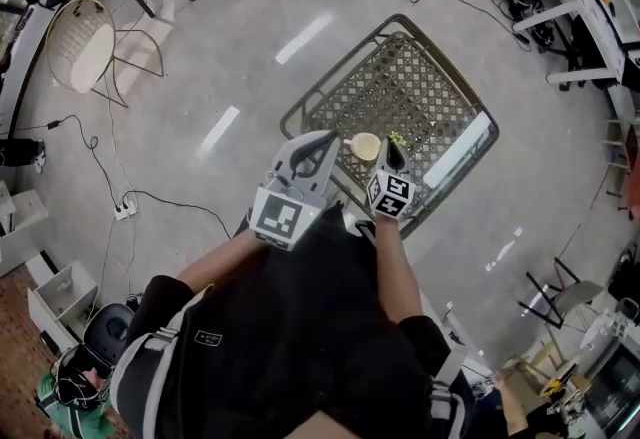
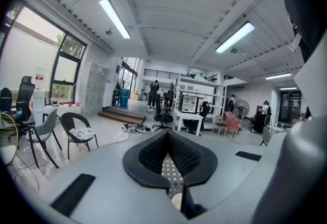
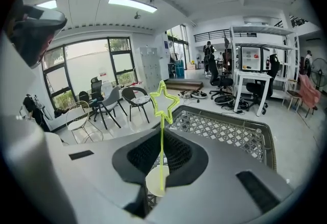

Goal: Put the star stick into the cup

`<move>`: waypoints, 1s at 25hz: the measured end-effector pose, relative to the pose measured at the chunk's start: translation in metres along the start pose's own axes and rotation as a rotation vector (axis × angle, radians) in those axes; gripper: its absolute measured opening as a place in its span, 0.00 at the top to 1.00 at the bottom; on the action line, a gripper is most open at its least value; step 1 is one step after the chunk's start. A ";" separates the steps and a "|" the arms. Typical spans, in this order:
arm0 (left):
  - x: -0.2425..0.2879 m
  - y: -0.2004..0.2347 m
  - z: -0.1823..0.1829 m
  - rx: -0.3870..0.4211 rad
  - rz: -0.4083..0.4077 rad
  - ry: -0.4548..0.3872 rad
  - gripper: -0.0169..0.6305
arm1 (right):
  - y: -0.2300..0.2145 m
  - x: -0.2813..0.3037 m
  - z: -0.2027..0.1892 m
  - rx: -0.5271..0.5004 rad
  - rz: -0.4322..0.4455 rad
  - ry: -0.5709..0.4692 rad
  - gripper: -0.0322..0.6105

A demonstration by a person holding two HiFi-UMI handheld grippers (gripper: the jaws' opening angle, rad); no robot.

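Right hand-held gripper (image 1: 388,151) (image 3: 162,152) has its jaws closed tight on the thin neon yellow-green plastic star stick (image 3: 162,139). The stick stands upright between the black ribbed pads, star outline at the top, well above the jaws. The lower end of the stick runs down over the small pale cream round cup (image 3: 156,183), which shows through the gap under the jaws. Can't tell if the tip is inside the cup or just above it.

In the head view the cup (image 1: 365,145) sits on the dark metal lattice surface (image 1: 420,87), near its front edge, between the two hand-held grippers. The star stick (image 1: 397,139) shows as a small green bit just beside the cup, at the right gripper's tip.

Left hand-held gripper (image 1: 325,142) (image 2: 169,162) has its jaws drawn together to a thin slit with nothing in them. Lattice and a bit of cup rim (image 2: 177,200) are visible past the pads. It hangs just beside the cup and is not touching it. The person's arms and black top fill the lower part of the head view.
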State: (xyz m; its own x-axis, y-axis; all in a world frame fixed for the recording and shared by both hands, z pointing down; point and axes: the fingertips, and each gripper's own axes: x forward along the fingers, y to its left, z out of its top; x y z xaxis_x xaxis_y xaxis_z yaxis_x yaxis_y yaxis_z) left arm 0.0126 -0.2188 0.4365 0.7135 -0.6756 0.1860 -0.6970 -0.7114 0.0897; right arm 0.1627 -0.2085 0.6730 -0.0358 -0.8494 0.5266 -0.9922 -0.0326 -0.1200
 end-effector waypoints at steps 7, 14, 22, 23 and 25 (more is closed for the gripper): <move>0.008 0.006 -0.005 -0.005 -0.005 0.010 0.95 | -0.006 0.017 -0.027 0.022 -0.015 0.066 0.92; 0.011 0.015 -0.008 -0.017 0.011 0.024 0.95 | -0.006 0.028 -0.049 0.044 -0.011 0.131 0.92; 0.020 0.022 -0.008 -0.028 0.018 0.031 0.95 | -0.010 0.040 -0.065 0.064 -0.007 0.201 0.92; 0.021 0.022 -0.008 -0.030 0.019 0.032 0.95 | -0.011 0.041 -0.066 0.066 -0.008 0.206 0.92; 0.023 0.024 -0.008 -0.031 0.021 0.031 0.95 | -0.011 0.043 -0.067 0.071 -0.006 0.210 0.92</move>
State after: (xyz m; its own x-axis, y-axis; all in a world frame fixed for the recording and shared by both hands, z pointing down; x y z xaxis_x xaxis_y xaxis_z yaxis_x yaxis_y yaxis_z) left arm 0.0121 -0.2496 0.4508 0.6963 -0.6837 0.2185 -0.7142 -0.6904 0.1155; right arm 0.1645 -0.2096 0.7531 -0.0608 -0.7211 0.6902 -0.9820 -0.0806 -0.1707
